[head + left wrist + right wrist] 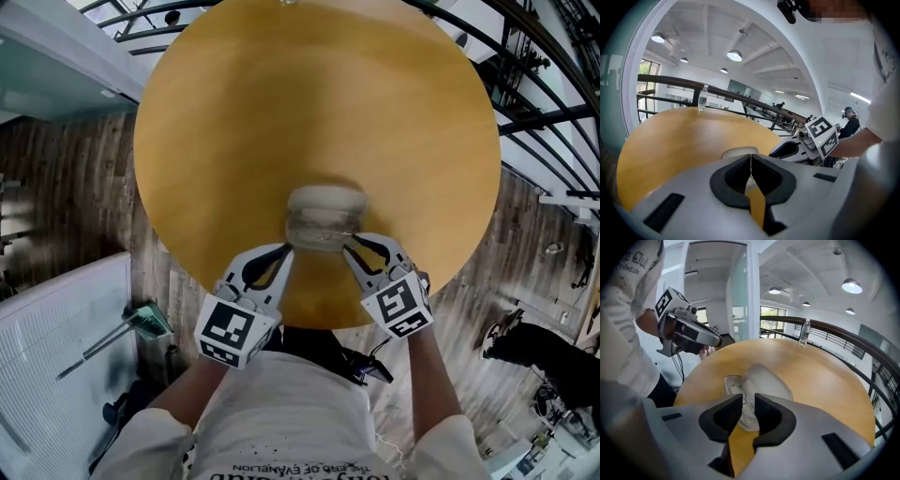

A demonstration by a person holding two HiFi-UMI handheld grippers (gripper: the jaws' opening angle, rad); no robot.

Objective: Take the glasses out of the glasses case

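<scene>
Now the open glasses case (324, 204) sat near the table's (309, 103) close edge, thin bendy glasses (735, 387) inside, best held by the frame's middle; left tool (286, 250) was closed, empty; right tool (349, 246) slightly open.

Head view: from above, steeply down onto round table (319, 112). Left gripper view: low at near left edge, along left gripper (751, 164), facing far and slightly right. Right gripper view: higher, near right edge, along right gripper (748, 409), facing far-left. Shared by all: tabletop, glasses case (761, 380).
</scene>
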